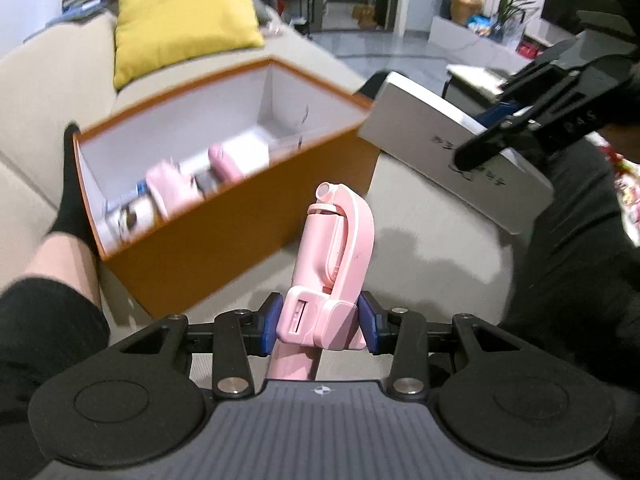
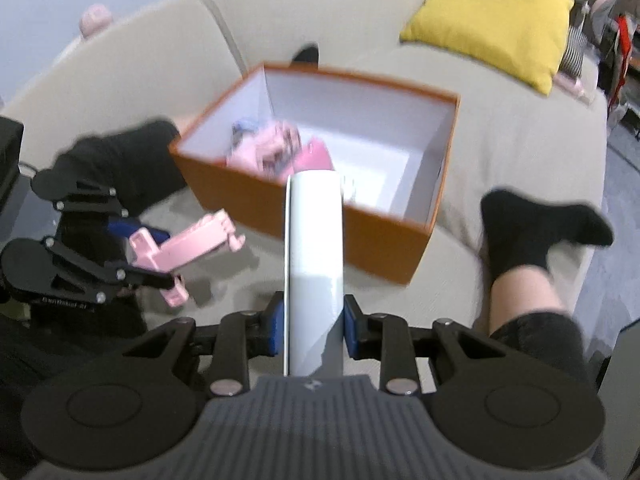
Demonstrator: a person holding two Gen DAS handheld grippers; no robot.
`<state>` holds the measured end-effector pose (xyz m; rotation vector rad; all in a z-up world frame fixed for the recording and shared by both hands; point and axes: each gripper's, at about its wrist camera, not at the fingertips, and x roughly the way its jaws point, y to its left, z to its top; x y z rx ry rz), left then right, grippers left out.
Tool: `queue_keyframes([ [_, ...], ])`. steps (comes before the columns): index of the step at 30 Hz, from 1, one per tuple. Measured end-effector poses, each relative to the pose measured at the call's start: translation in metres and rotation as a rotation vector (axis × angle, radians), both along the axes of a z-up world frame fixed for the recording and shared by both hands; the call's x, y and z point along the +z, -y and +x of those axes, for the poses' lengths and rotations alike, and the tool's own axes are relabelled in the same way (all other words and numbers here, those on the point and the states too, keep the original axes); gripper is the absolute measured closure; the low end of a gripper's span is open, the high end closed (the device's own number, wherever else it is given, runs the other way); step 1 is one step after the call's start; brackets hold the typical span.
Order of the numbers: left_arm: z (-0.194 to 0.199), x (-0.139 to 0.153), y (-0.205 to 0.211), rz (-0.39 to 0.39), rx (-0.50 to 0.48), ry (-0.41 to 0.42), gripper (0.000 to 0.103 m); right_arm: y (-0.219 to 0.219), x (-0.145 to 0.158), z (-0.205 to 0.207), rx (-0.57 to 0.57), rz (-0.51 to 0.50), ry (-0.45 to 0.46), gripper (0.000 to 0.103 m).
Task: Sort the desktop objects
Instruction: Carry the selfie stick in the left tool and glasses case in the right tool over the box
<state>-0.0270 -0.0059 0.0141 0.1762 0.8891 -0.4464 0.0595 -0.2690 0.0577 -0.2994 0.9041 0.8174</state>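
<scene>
Left gripper [image 1: 321, 322]: blue pads [image 1: 272, 320] clenched on the base of a pink folding phone holder [image 1: 334, 256], which stands up between them, this side of the orange box [image 1: 240, 224].

Right gripper [image 2: 314, 326]: blue pads [image 2: 353, 326] clamped on the sides of a flat white box [image 2: 315, 256], held on edge, its far end reaching over the near wall of the orange box [image 2: 340, 224].

Orange box: landmark; open-topped, white inside, resting on a beige sofa [image 1: 420, 220]. It holds several pink and white items [image 1: 176, 188], blurred in both views and not identifiable.

Left wrist view only: the white box's broad face [image 1: 452, 156] with dark lettering, right of the orange box, with the right gripper [image 1: 508, 128] gripping it; a tiled floor and potted plants [image 1: 508, 8] beyond the orange box.

Right wrist view only: the phone holder seen side-on [image 2: 188, 246], lying crosswise in the left gripper [image 2: 136, 256], left of the orange box; a foot in a black sock [image 2: 536, 232] on the sofa just right of the orange box; a second dark sock tip [image 2: 306, 54] behind its far wall.

Both views: yellow cushion [image 1: 184, 20] [image 2: 492, 16] on the sofa beyond the orange box; a person's bare leg [image 1: 60, 256] beside it.
</scene>
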Motion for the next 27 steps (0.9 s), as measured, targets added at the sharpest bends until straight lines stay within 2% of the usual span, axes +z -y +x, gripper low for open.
queue_keyframes([
  [6,0.021,0.047,0.0,-0.002,-0.02,0.08,0.056,-0.023,0.034,0.03,0.045,-0.01,0.114,0.072],
  [12,0.065,0.084,-0.009,0.042,0.023,0.185,0.056,-0.066,0.036,0.097,0.03,-0.012,0.109,0.072],
  [15,0.096,0.091,-0.017,0.05,0.067,0.206,0.056,-0.092,0.02,0.131,0.068,-0.056,0.082,0.072],
  [21,0.145,0.087,-0.037,0.039,0.118,0.182,0.056,-0.146,-0.036,0.174,0.317,-0.257,0.073,0.072],
  [27,0.168,0.07,-0.047,0.031,0.119,0.134,0.056,-0.177,-0.083,0.198,0.554,-0.379,0.036,0.072],
])
